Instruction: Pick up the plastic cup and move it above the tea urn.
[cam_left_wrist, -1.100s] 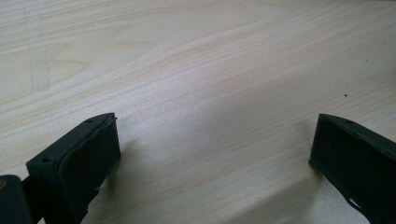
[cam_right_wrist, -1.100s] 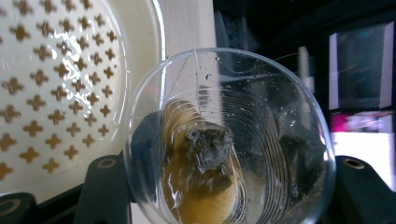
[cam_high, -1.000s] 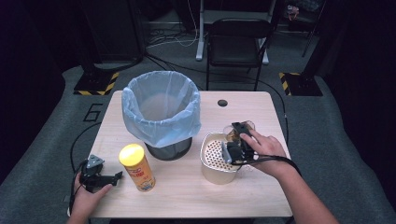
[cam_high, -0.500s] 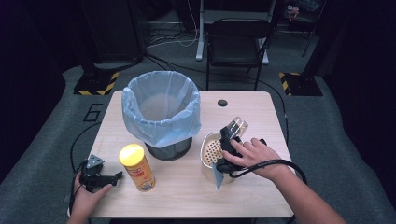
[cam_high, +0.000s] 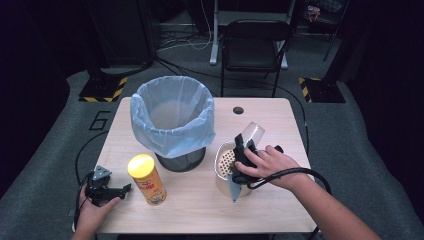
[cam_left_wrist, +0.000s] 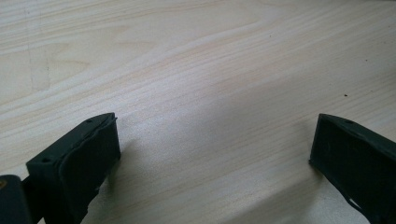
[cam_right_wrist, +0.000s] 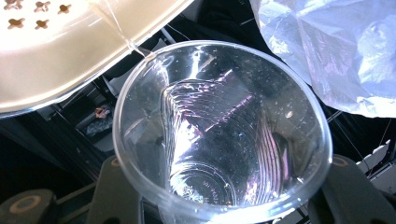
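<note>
Jaws of the right gripper (cam_high: 243, 150) are clamped on a clear plastic cup (cam_high: 251, 134), w/ the person's right hand (cam_high: 267, 165) wrapped round the gripper body. In the high view the cup sticks up and away from the hand, tilted, just above the far rim of a cream bowl w/ a perforated insert (cam_high: 226, 161). That bowl sits on the counter (cam_high: 200, 200) right of centre; whether cup and bowl touch can't be told from above. In the right gripper view the cup (cam_right_wrist: 219, 135) is seen mouth-on, ribbed walls and base visible, its rim right beside the bowl's edge (cam_right_wrist: 70, 60), w/ the pale blue bag (cam_right_wrist: 336, 51) at upper right.

Left gripper (cam_high: 122, 189) lies at the near left corner of the counter, left hand (cam_high: 95, 210) on it, jaws spread wide w/ nothing between them; the left gripper view shows both black jaws apart over bare wood (cam_left_wrist: 210, 93).

Other stuff: a mesh bin lined w/ the blue bag (cam_high: 172, 120) stands mid-counter, just left of the bowl. A yellow-lidded can (cam_high: 146, 179) stands upright near the bin's front left, between the left gripper and the bowl. A folding chair (cam_high: 255, 45) stands on the floor beyond the counter.
</note>
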